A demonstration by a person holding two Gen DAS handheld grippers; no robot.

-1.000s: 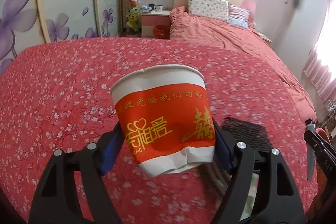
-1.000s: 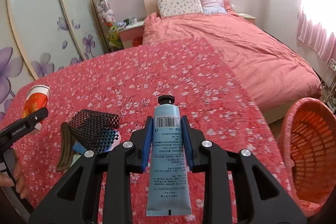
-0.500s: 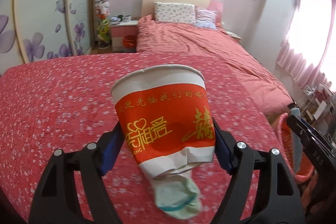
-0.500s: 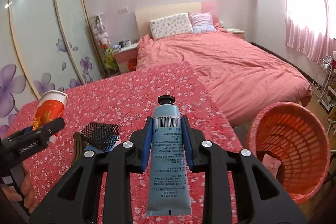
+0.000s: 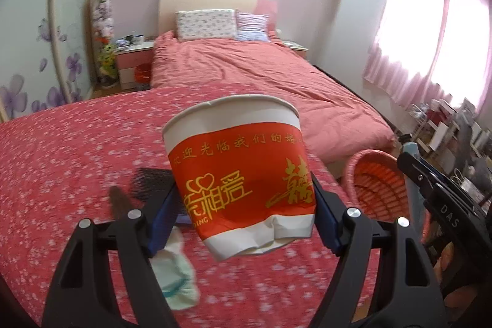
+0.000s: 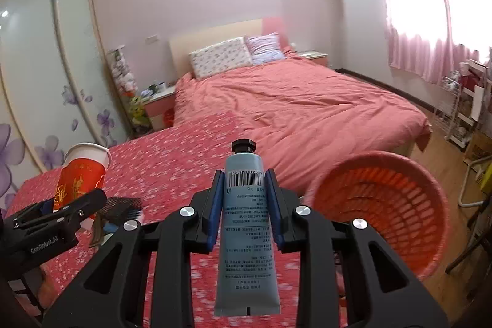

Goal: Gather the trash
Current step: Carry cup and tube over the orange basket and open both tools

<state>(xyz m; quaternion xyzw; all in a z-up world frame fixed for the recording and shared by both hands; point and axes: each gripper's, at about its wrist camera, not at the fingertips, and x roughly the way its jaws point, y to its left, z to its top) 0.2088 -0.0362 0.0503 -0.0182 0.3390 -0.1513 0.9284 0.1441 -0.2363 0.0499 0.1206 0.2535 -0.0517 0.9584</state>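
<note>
Beside the flowered red bedspread (image 6: 172,162), low on my right, stands an orange lattice wastebasket (image 6: 384,205), mouth tipped toward me; its visible inner wall and floor show only the lattice, and whether anything lies deeper I cannot tell. My left tongs (image 5: 243,205) are clenched on a paper cup (image 5: 240,174), their blue pads (image 5: 164,214) pressing its red band from either side. The cup is carried above the bedspread, rim up and leaning a little away from me, its long axis near upright, its white base crumpled; its inside is hidden from both cameras. My right tongs (image 6: 244,205) grasp a pale blue cream tube (image 6: 246,235) at its upper body. The tube's long axis runs along the fingers, black cap pointing forward and away from me, flat crimped end toward the camera, barcode facing up. It hangs over the bedspread's edge, just left of the wastebasket. On the bedspread below the cup lie a black mesh item (image 5: 150,183), a brown strip (image 5: 118,202) and a white-and-teal sock (image 5: 175,275).
</note>
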